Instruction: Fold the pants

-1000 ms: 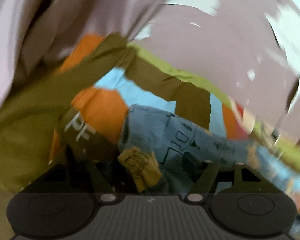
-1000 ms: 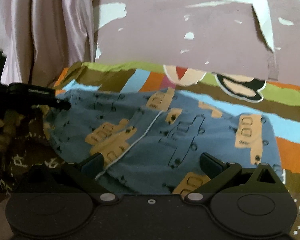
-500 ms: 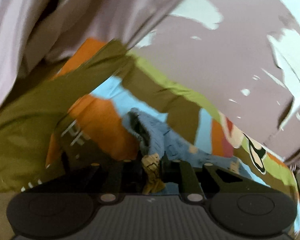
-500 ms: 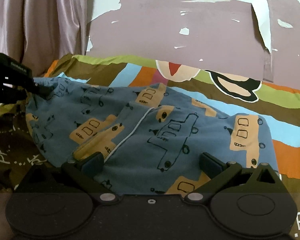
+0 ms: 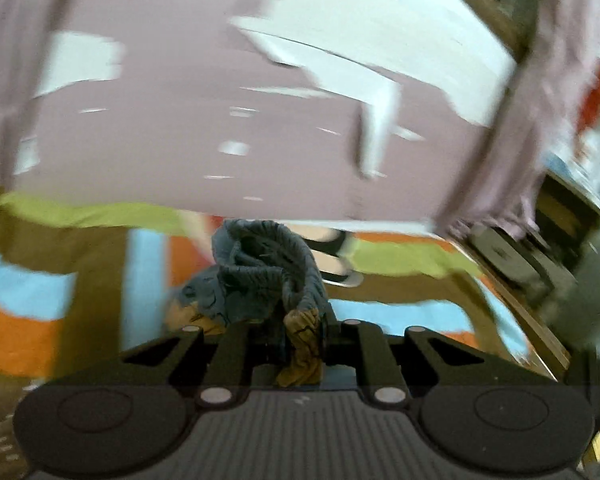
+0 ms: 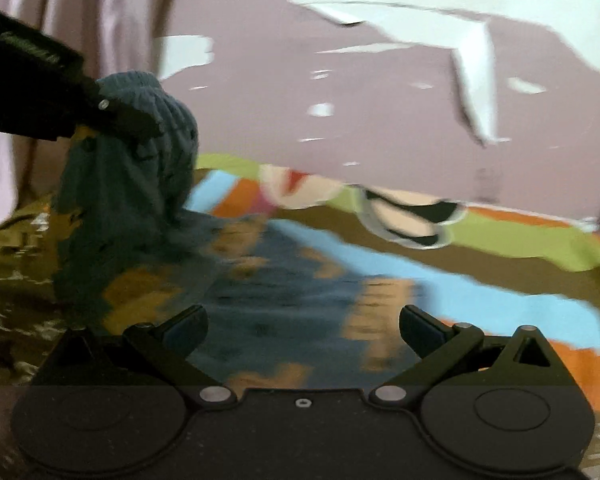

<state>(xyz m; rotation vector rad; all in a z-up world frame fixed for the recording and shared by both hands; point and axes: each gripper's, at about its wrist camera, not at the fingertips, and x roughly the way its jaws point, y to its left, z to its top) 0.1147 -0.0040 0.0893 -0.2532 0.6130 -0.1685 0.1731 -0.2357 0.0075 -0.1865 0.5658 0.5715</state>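
Note:
The blue pants (image 6: 284, 280), printed with tan buses, lie on the striped bedspread (image 6: 460, 288). My left gripper (image 5: 296, 332) is shut on their gathered waistband (image 5: 268, 264), which bunches up in front of the fingers with a tan fold hanging between them. In the right wrist view that left gripper (image 6: 112, 116) holds the waistband (image 6: 156, 120) lifted off the bed at the far left, the cloth draping down from it. My right gripper (image 6: 302, 330) hovers open low over the spread-out part of the pants, nothing between its fingers.
A mauve wall with peeling paint (image 6: 340, 80) rises behind the bed. A pale curtain (image 6: 60, 8) hangs at the left. In the left wrist view a wooden bed edge (image 5: 516, 304) and dark objects (image 5: 516, 256) sit at the right.
My left gripper closed on the waistband and lifted it up and toward the right, pulling the cloth off the bed. My right gripper shifted slightly and stayed open.

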